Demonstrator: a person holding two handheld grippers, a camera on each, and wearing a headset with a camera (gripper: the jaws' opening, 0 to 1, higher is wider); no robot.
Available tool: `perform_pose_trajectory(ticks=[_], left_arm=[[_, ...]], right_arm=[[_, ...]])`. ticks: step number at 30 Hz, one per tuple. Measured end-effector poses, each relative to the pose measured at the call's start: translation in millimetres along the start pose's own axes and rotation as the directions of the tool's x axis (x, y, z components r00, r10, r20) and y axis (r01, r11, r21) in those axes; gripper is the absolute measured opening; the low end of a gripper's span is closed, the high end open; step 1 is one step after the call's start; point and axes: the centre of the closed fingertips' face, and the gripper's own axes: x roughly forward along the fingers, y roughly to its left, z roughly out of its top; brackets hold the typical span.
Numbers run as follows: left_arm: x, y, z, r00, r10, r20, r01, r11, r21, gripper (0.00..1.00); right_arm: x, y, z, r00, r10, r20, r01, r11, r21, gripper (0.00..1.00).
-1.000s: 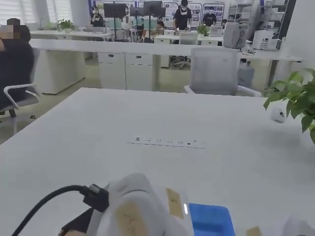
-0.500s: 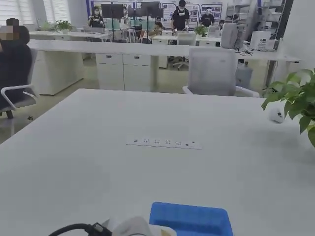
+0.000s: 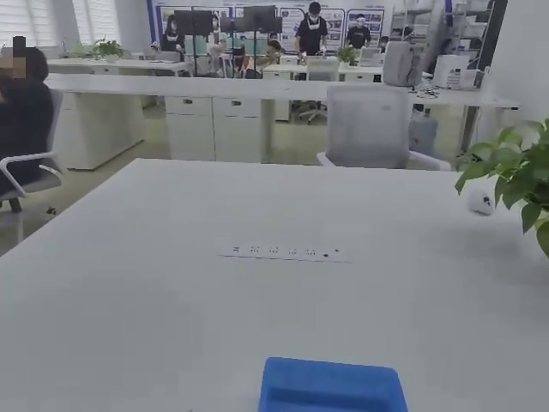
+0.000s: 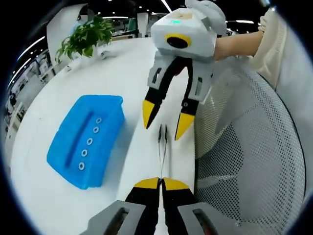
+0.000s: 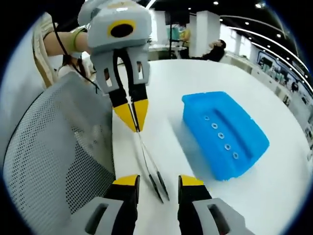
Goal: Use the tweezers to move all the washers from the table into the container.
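Thin metal tweezers (image 4: 162,147) stick forward out of my left gripper (image 4: 160,183), which is shut on their back end. Their tips (image 5: 160,191) reach between the fingers of my right gripper (image 5: 159,182), which stands open around them. Both grippers face each other above the table's near edge. A blue container (image 4: 85,142) lies on the white table beside them, with a row of several washers (image 4: 89,142) in its groove. In the right gripper view the container (image 5: 225,134) and its washers (image 5: 221,135) are on the right. Its far rim (image 3: 333,378) shows low in the head view.
A mesh chair back (image 4: 244,147) sits close behind the grippers at the table edge. Farther out on the table are a flush power strip (image 3: 287,252), a small white object (image 3: 482,202) and a leafy plant (image 3: 515,172). A grey office chair (image 3: 373,124) stands beyond.
The white gripper body with its black cable has dropped out of the bottom of the head view. More of the blue container now shows there.
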Motion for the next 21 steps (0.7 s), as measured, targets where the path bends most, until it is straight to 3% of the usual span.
perform_pose_trajectory(ticks=[5, 10, 14, 17, 18, 19, 21], left_arm=[[7.6, 0.5, -8.3, 0.9986, -0.001, -0.054, 0.003, 1.000, 0.024, 0.00], [11.8, 1.3, -12.7, 0.9957, 0.005, -0.092, -0.002, 1.000, 0.028, 0.00], [13.8, 0.8, -18.3, 0.9910, 0.012, -0.133, -0.007, 0.999, 0.038, 0.00], [16.1, 0.6, -24.6, 0.9839, 0.018, -0.178, -0.006, 0.998, 0.067, 0.00], [16.6, 1.4, -25.0, 0.9831, 0.023, -0.182, -0.010, 0.997, 0.071, 0.00], [16.8, 2.0, -25.9, 0.9814, 0.024, -0.190, -0.009, 0.997, 0.081, 0.00], [16.7, 1.9, -29.7, 0.9749, 0.015, -0.222, 0.003, 0.997, 0.081, 0.00]], right_arm=[[-30.9, -10.4, -6.5, 0.9943, -0.094, 0.051, 0.090, 0.992, 0.083, 0.33], [-65.8, -17.7, -7.4, 0.9726, -0.195, 0.127, 0.170, 0.968, 0.184, 0.35], [-86.8, -19.2, -10.8, 0.9570, -0.246, 0.153, 0.214, 0.956, 0.199, 0.35], [-105.0, -25.6, -13.8, 0.9327, -0.311, 0.183, 0.272, 0.939, 0.210, 0.35], [-108.3, -26.6, -14.0, 0.9269, -0.322, 0.193, 0.278, 0.934, 0.223, 0.35], [-112.6, -28.9, -12.7, 0.9132, -0.342, 0.221, 0.286, 0.925, 0.251, 0.35], [-117.5, -30.9, -12.4, 0.8997, -0.358, 0.250, 0.283, 0.914, 0.292, 0.35]])
